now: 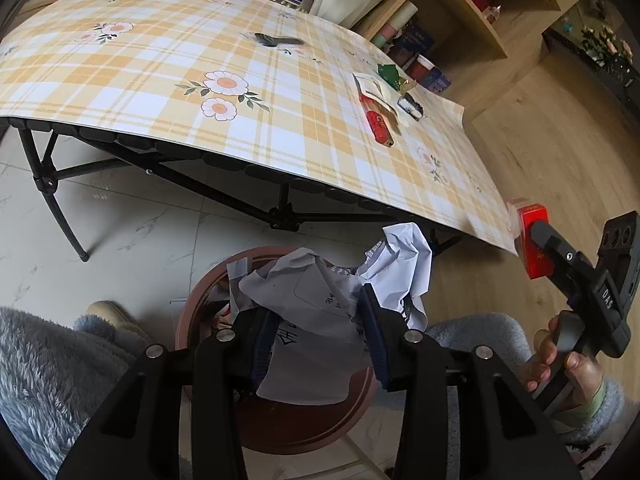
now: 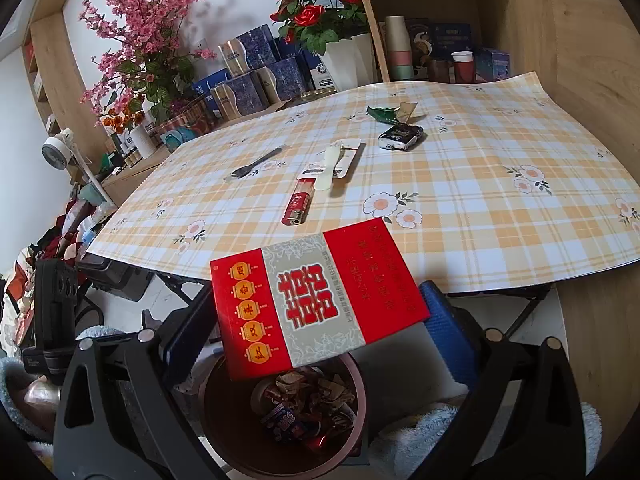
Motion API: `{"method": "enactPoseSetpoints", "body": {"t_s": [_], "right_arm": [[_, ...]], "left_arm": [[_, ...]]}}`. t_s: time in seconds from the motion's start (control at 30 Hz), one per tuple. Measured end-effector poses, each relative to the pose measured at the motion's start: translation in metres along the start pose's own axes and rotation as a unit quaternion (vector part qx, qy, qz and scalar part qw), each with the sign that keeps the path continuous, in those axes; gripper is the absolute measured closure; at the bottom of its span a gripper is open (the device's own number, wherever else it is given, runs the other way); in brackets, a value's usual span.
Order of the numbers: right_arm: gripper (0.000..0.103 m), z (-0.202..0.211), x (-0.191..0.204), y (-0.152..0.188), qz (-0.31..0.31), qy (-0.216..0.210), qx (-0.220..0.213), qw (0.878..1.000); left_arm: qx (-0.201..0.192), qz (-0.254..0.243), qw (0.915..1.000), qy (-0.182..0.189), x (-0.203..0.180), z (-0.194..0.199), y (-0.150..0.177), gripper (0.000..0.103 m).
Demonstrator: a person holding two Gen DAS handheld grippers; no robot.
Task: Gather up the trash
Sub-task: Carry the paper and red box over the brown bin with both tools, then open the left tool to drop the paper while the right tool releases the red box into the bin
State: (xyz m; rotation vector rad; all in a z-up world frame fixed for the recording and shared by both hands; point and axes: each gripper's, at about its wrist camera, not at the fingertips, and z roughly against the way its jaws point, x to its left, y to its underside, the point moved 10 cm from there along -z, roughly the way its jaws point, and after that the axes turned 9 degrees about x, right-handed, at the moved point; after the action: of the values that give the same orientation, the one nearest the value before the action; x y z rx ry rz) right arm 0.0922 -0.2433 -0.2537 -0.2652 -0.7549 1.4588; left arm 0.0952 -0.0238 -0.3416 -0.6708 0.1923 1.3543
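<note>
**Both loads over the bin, drop step in hand**

I hold two pieces of trash above the round brown bin (image 1: 280, 432) on the floor at the table's near edge. The left gripper (image 1: 320, 332) has its fingers part closed on a crumpled grey and white paper bag (image 1: 320, 304); both pads press its sides, and the bag hangs right over the bin mouth. The right gripper (image 2: 316, 320) has its fingers spread wide around a flat red and silver cigarette pack (image 2: 316, 300), clamped by its edges and held level; from the right wrist view the bin (image 2: 224, 412), already part full of wrappers, sits just below it.

Step as I judge it: release, not pickup. Next move calls for parting the left fingers first, since the bag is bulky and may snag on a pad or catch the rim. Then the pack, tilted so it slides in rather than bridging the rim.

Still on the table (image 2: 480, 208): a red lighter (image 2: 297, 204), a flat white packet (image 2: 336, 162), a black wrapper (image 2: 401, 137), a green wrapper (image 2: 382, 114), a bagged dark fork (image 2: 258, 164).
</note>
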Motion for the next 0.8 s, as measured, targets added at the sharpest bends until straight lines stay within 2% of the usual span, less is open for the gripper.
{"method": "enactPoseSetpoints", "body": {"t_s": [0.27,0.43,0.6,0.7,0.8], "right_arm": [[0.007,-0.004,0.001,0.003,0.0,-0.001,0.008,1.0],[0.007,-0.005,0.003,0.004,0.004,-0.002,0.012,1.0],[0.007,-0.008,0.007,0.006,0.01,-0.003,0.019,1.0],[0.007,-0.012,0.013,0.011,0.021,-0.004,0.028,0.999],[0.007,-0.018,0.022,0.017,0.035,-0.008,0.04,0.999]], "left_arm": [[0.006,-0.013,0.9998,-0.011,-0.002,-0.003,0.003,0.062],[-0.007,-0.01,0.9998,-0.017,-0.001,0.003,0.0,0.05],[-0.06,0.024,0.9969,-0.045,0.012,0.029,-0.011,0.029],[-0.106,0.046,0.991,-0.067,0.025,0.056,-0.022,0.022],[-0.146,0.043,0.9835,-0.099,0.032,0.081,-0.031,0.018]]}}
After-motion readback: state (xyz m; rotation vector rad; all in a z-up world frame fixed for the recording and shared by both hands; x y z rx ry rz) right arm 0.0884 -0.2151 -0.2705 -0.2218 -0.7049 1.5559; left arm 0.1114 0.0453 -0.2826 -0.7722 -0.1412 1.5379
